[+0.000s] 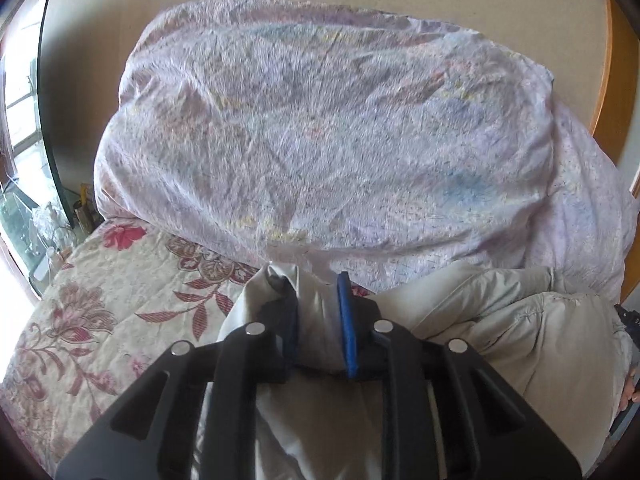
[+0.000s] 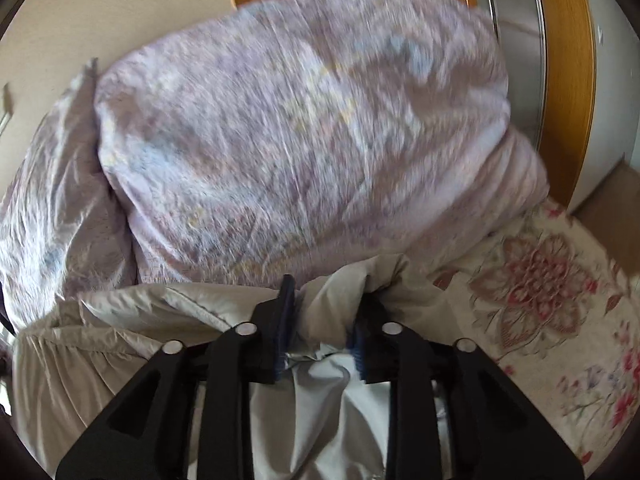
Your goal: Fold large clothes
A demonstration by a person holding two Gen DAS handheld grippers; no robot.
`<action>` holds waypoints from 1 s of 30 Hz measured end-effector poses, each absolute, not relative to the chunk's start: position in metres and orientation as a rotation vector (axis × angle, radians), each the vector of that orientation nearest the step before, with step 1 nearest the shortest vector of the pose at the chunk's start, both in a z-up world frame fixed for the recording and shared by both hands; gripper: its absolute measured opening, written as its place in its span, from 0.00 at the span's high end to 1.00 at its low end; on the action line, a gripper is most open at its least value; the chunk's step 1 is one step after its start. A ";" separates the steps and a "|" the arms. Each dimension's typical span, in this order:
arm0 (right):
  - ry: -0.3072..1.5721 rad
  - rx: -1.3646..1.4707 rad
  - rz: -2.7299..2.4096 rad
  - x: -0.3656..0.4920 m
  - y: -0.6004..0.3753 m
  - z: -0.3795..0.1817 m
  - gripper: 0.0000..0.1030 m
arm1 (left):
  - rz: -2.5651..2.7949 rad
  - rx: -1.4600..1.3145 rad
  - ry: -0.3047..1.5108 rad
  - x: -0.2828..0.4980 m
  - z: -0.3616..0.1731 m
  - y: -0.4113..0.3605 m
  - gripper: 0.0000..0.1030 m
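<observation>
A large beige jacket (image 1: pixel 500 320) lies bunched on the bed in front of me. My left gripper (image 1: pixel 316 308) is shut on a bunched fold of the beige jacket, cloth filling the gap between its blue-padded fingers (image 1: pixel 346 320). In the right wrist view the jacket (image 2: pixel 132 320) spreads to the left, with a paler lining below. My right gripper (image 2: pixel 326 312) is shut on another fold of it, held between its fingers (image 2: pixel 286 312). Both grippers hold the cloth just above the bed.
A big crumpled lilac quilt (image 1: pixel 328 128) is heaped just behind the jacket; it also shows in the right wrist view (image 2: pixel 304 140). The floral bedspread (image 1: pixel 100 304) lies left. A window and cluttered glass stand (image 1: pixel 36 216) are far left. A wooden door frame (image 2: pixel 568 80) stands right.
</observation>
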State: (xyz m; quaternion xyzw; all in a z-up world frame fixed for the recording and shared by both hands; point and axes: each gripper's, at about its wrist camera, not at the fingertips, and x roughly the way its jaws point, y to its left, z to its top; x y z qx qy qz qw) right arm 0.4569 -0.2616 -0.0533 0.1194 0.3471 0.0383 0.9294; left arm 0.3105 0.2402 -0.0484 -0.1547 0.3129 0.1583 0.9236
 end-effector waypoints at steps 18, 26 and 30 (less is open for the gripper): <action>0.729 -0.130 0.282 0.387 -0.202 -0.052 0.20 | 0.264 0.045 0.575 0.267 -0.029 0.149 0.04; 0.833 -0.176 0.164 0.428 -0.184 -0.097 0.20 | 0.427 0.101 0.667 0.321 -0.069 0.156 0.05; 0.846 -0.128 0.117 0.449 -0.188 -0.108 0.19 | 0.469 0.071 0.686 0.336 -0.081 0.166 0.04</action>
